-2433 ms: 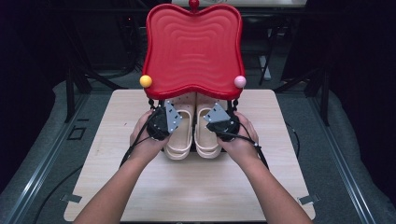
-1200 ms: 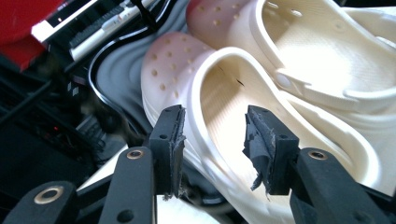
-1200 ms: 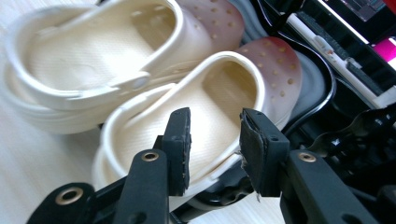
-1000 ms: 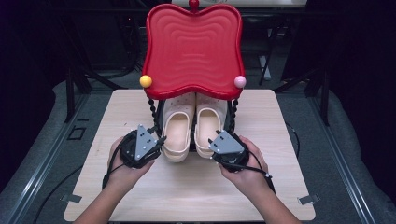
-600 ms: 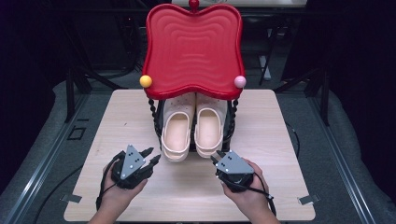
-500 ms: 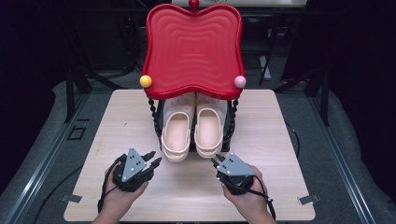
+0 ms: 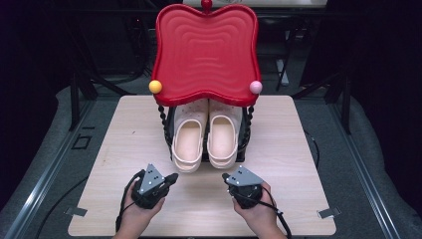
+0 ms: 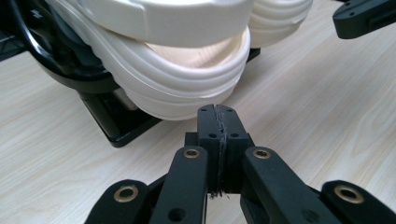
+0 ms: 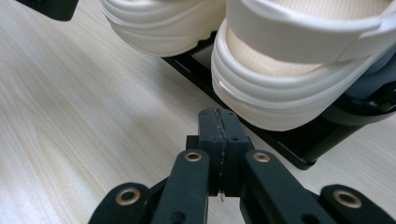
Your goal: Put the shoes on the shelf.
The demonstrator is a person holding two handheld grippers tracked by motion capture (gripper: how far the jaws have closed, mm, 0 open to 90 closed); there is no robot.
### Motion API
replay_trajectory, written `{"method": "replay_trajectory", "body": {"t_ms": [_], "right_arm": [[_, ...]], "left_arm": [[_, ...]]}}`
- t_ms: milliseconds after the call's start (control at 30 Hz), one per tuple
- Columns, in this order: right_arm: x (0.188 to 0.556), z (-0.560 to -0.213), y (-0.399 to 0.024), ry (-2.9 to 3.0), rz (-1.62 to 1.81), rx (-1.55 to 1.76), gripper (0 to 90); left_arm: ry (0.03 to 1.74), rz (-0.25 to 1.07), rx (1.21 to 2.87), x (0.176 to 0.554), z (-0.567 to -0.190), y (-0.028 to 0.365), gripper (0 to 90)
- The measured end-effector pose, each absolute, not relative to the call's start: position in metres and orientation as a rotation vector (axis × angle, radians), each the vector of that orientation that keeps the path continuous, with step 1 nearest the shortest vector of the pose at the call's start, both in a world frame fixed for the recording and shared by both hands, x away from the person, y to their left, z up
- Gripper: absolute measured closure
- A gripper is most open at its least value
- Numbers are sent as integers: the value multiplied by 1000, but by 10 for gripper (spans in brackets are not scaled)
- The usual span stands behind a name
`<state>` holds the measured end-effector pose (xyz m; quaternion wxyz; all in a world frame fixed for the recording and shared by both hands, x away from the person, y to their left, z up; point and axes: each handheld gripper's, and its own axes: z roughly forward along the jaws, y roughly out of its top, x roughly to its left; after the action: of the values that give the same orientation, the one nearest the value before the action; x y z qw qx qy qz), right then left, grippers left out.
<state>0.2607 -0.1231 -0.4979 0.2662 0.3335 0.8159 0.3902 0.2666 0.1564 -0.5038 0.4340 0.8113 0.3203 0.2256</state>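
Two cream clogs stand side by side on a black rack under a red tray: the left clog (image 7: pixel 188 142) and the right clog (image 7: pixel 222 138), heels toward me. My left gripper (image 7: pixel 171 178) rests on the table just in front of the left clog's heel (image 8: pixel 187 88), jaws pressed together with nothing between them. My right gripper (image 7: pixel 226 177) sits in front of the right clog's heel (image 9: pixel 299 88), also shut and empty. In each gripper view the jaws stop short of the heel. The left gripper (image 8: pixel 218 116) and the right gripper (image 9: pixel 218 119) touch neither shoe.
The red wavy tray (image 7: pixel 205 50) tops the black rack (image 7: pixel 164 124), with a yellow ball (image 7: pixel 155 86) and a pink ball (image 7: pixel 256 87) at its corners. The rack's black base (image 9: pixel 280 144) lies on the light wooden table (image 7: pixel 298 149). Dark floor surrounds the table.
Both grippers have drawn back from beside the clogs toward the table's near edge and now rest low in front of the heels. The clogs stay on the rack.
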Motion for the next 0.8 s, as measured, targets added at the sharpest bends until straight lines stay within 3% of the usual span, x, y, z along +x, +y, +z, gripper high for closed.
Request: {"method": "replay_trajectory", "body": {"t_ms": [800], "right_arm": [[280, -506, -123, 2185, 1043, 943, 900]], "left_arm": [[791, 603, 2054, 277, -505, 142, 900]]}}
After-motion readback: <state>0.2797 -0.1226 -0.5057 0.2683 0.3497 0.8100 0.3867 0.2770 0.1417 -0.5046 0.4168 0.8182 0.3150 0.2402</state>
